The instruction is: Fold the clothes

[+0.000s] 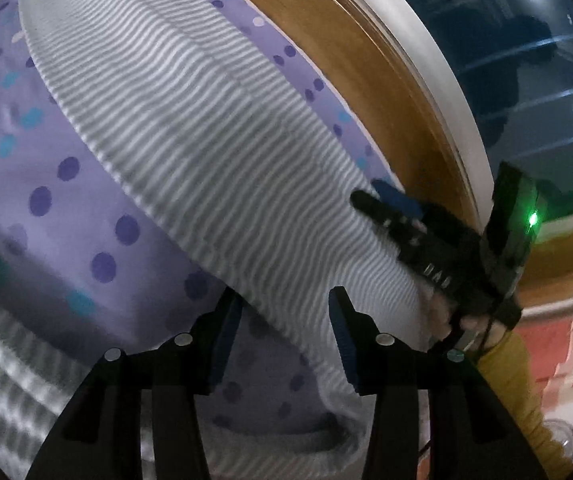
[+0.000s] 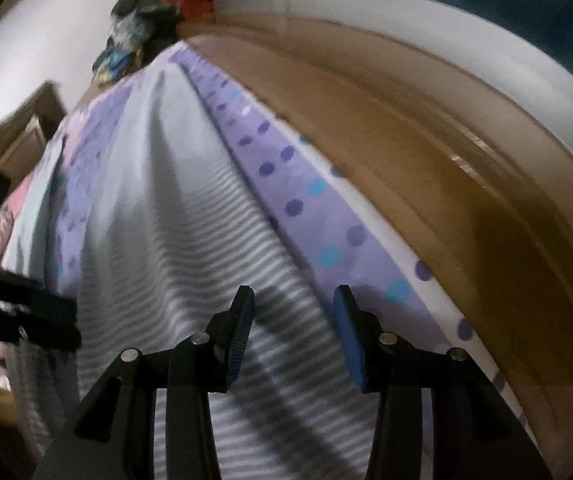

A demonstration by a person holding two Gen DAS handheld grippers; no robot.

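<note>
Left wrist view: the left gripper (image 1: 286,336) stands with its jaws apart, nothing between them. The grey-and-white striped garment (image 1: 190,128) lies spread on a purple polka-dot bedsheet (image 1: 66,216), its long axis running from upper left to lower right. Its near edge falls just ahead of and between the open fingers. The right gripper (image 1: 390,204) shows at the garment's right-hand edge, beside the wooden bed frame (image 1: 370,92); whether it grips the cloth cannot be told here. A yellow sleeve (image 1: 514,376) trails behind it.

Right wrist view: the right gripper (image 2: 294,332) has its jaws apart, directly over the striped garment (image 2: 190,248), cloth passing beneath both fingers. The garment stretches straight ahead, away from the jaws. A raised fold runs along its right side, next to the bedsheet (image 2: 306,200).

Judgement: both grippers stand at the garment's near end, the right one nearer the frame-side edge.
</note>
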